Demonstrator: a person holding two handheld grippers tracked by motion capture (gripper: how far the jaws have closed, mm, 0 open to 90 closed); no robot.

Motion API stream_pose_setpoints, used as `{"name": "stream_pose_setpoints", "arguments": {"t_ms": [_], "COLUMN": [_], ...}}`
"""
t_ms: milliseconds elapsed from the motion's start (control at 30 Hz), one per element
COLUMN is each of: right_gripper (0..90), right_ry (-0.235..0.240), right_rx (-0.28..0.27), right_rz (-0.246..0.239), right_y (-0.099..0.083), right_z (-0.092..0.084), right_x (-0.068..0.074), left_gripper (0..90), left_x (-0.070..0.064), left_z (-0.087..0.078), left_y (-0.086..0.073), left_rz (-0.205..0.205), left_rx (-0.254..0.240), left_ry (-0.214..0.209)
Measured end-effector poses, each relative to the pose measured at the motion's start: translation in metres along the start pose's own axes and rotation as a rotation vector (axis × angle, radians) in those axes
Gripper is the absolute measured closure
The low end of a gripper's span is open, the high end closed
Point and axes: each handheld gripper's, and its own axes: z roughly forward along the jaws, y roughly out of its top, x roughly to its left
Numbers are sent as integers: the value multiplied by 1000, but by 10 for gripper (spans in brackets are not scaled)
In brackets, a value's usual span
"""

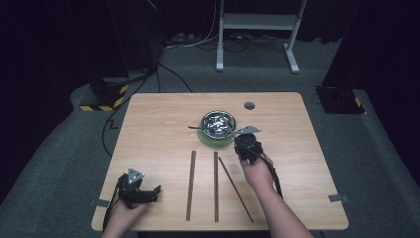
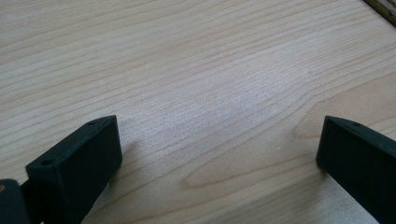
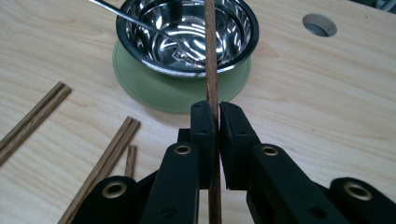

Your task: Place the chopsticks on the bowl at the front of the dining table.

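1. Two grippers noted; left gripper (image 2: 219, 154) nearest, jaws wide, nothing between them, well short of the bowl (image 3: 187, 32).
2. Three chopstick pairs (image 1: 191, 186) lie nearer than the bowl.
3. Right gripper (image 3: 215, 123) is clamped on one chopstick (image 3: 211, 56), its far end over the bowl.

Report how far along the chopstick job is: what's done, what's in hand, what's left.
Done: little that shows; the steel bowl on its green mat holds a metal utensil, no chopstick lying loose in it.
In hand: the right gripper is shut on one chopstick, its far end reaching over the bowl.
Left: the other chopsticks lie on the table. The left gripper is open over bare wood.
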Motion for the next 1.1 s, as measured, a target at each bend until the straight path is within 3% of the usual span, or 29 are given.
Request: {"name": "stream_pose_setpoints", "arguments": {"t_ms": [500, 1100], "right_gripper": [846, 846], "right_ry": [-1, -1], "right_rx": [3, 25], "right_rz": [3, -17], "right_y": [29, 64], "right_z": [28, 63], "right_x": [2, 18], "left_gripper": [3, 3], "left_x": [0, 0], "left_z": [0, 0], "left_y": [0, 0], "left_rz": [0, 7], "left_rx": [0, -1], "left_ry": [0, -7]}}
